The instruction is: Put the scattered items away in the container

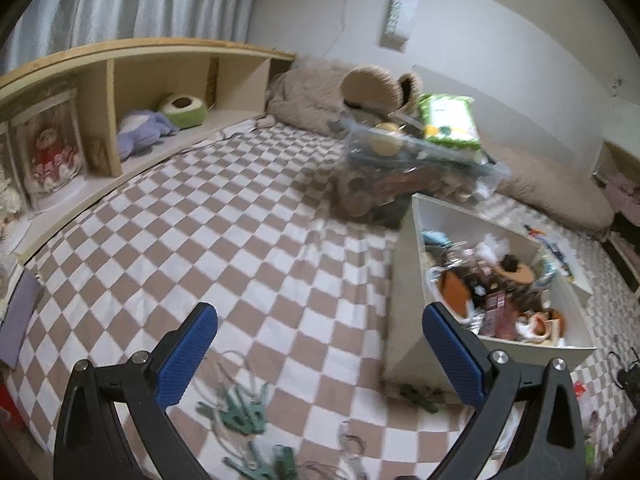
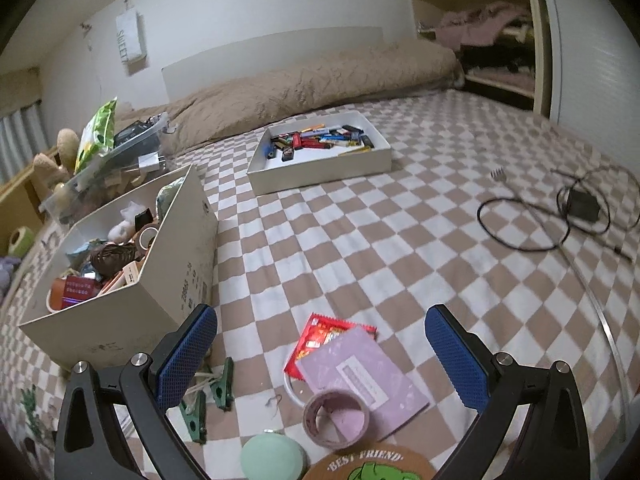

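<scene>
Nearest our right tool (image 2: 320, 356), a brown round mat (image 2: 370, 465) read "BEST FRIEND"; beside it lay a tape roll (image 2: 336, 420), a purple booklet (image 2: 362, 378) and a red packet (image 2: 326, 334). Both tools gaped, holding nothing. Green clips (image 1: 244, 406) lay under our left tool (image 1: 320, 356), near the cluttered white box (image 2: 176, 248) on the checkered bed (image 2: 340, 240). A wall hanging (image 2: 130, 42) read "SWEET".

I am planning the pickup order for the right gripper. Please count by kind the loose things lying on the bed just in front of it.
Green clothespins: 2
Red snack packet: 1
Purple booklet: 1
Tape roll: 1
Pale green round thing: 1
Total: 6
</scene>
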The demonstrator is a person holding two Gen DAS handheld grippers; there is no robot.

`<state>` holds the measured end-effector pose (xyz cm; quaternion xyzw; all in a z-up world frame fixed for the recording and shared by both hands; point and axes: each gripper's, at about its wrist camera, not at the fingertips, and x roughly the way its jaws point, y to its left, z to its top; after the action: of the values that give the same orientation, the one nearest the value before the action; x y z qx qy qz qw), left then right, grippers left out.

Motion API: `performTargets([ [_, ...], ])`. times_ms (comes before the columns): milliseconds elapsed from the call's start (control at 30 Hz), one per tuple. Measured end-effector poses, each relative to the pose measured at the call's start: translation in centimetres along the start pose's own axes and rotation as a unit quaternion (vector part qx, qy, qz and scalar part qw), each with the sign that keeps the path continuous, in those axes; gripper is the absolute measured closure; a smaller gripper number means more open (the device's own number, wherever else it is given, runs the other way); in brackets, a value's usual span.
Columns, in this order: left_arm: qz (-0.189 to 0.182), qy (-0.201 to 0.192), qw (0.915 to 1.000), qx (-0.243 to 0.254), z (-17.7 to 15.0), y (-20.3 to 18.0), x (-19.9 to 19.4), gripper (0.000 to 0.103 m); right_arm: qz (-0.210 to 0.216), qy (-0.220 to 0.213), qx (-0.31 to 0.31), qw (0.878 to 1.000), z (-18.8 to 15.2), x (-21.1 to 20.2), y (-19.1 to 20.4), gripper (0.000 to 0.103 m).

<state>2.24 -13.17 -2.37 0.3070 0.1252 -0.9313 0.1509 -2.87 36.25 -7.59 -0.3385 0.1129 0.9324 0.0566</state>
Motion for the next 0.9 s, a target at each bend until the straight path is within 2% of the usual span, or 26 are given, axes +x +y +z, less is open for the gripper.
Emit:
performTargets([
  [133,0.019,0.021,0.9995,-0.018,-0.1,1.5,1.0,0.0,0.013,0.0,0.015,1.0,-0.8,0.0,-0.4,0.0],
  [233,0.03,0.038,0.9983,-0.032,-0.2,2.4,1.6,0.0,-0.001,-0.013,0.012,1.0,-1.1,-0.2,-0.4,0.0],
  [467,0.081,0.087,0.9929,-0.014,-1.1,4.3,3.7,0.0,-0.002,0.027,0.027,0.999,-1.2,1.0,-1.4,0.0],
  [900,0.085,0.175,0.9806,-0.025,-3.5,5.7,6.5,0.0,0.002,0.059,0.026,0.998,-2.0,1.6,-1.1,0.0],
])
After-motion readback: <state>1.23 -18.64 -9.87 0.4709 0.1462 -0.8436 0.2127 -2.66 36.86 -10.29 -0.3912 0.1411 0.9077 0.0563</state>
